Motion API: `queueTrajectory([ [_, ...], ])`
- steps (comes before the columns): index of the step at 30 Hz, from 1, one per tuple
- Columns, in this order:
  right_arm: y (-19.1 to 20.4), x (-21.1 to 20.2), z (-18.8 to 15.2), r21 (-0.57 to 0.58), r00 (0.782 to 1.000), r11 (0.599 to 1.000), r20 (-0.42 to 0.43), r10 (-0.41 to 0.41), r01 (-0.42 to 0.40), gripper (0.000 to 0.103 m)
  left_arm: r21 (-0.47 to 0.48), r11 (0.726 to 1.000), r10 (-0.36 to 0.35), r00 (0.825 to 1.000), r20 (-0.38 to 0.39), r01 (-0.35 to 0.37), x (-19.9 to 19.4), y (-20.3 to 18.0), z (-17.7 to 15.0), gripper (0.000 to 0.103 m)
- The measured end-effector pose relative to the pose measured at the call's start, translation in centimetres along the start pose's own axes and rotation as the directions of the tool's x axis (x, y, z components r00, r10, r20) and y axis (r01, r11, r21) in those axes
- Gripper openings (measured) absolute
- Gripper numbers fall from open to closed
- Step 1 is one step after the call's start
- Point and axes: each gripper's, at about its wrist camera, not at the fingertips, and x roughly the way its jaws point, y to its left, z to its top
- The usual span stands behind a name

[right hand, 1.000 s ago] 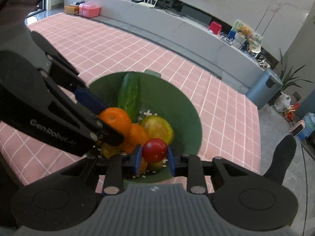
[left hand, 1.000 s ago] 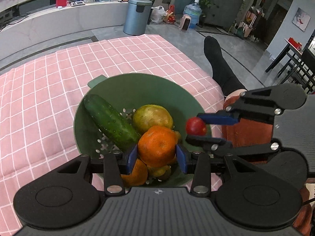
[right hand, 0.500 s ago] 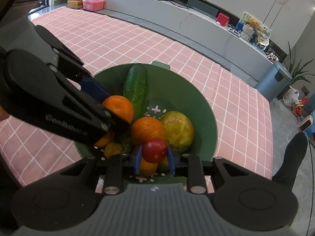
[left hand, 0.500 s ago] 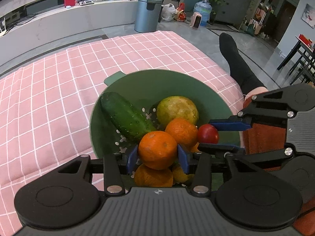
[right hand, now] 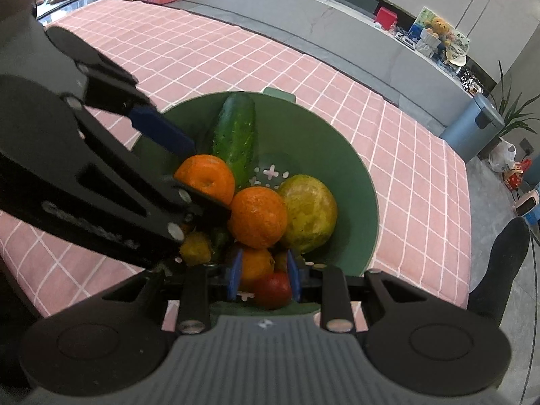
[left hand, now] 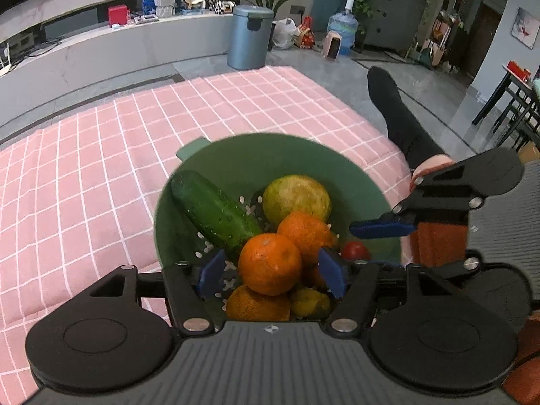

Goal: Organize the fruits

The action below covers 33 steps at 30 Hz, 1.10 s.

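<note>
The green colander stands on the pink checked tablecloth and holds the fruit pile. A cucumber leans against the left inner wall, its lower end touching the topmost orange. A yellow-green citrus lies toward the far side, touching a second orange.

Left gripper: the jaws are opening. The topmost orange sits between the blue pads, with a visible gap on each side; the pads do not press on it. The orange rests on the other fruit in the pile.

Right gripper: the jaws stand narrow, low at the near rim of the colander. A small red tomato lies between the pads toward their base. The right-hand pad touches it; contact on the other side cannot be confirmed, so a grip cannot be told. A further orange shows just beyond, between the fingertips
</note>
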Motion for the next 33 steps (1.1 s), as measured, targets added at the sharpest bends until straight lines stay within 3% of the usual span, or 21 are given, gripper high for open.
queueTrajectory([
  [2,0.0,0.0,0.2,-0.001,1.000,1.000,-0.016,0.006,-0.006,0.025,0.004,1.000,-0.001,1.000,0.018,0.001,-0.9,-0.2,0.1,0.079],
  [11,0.6,-3.2,1.0,-0.004,0.998,0.998,0.003,-0.057,0.057,0.051,0.012,0.997,0.071,0.991,0.110,-0.073,-5.9,-0.4,-0.2,0.081],
  [16,1.5,-6.8,1.3,0.030,0.992,0.996,0.083,-0.092,0.090,0.074,0.002,0.986,0.161,0.964,0.213,-0.165,-9.5,-0.3,-0.6,0.081],
  [23,3.4,-11.5,1.2,0.150,0.961,0.982,0.237,-0.145,0.112,0.087,-0.042,0.964,0.260,0.898,0.356,-0.262,-14.5,0.0,-2.7,0.085],
  [27,5.3,-13.9,0.7,0.244,0.921,0.964,0.340,-0.189,0.108,0.093,-0.063,0.944,0.321,0.850,0.417,-0.325,-16.4,-0.3,-3.8,0.086],
  [33,8.8,-15.9,-0.9,0.365,0.852,0.926,0.450,-0.268,0.099,0.097,-0.099,0.890,0.439,0.774,0.457,-0.446,-17.0,-0.9,-5.9,0.090],
])
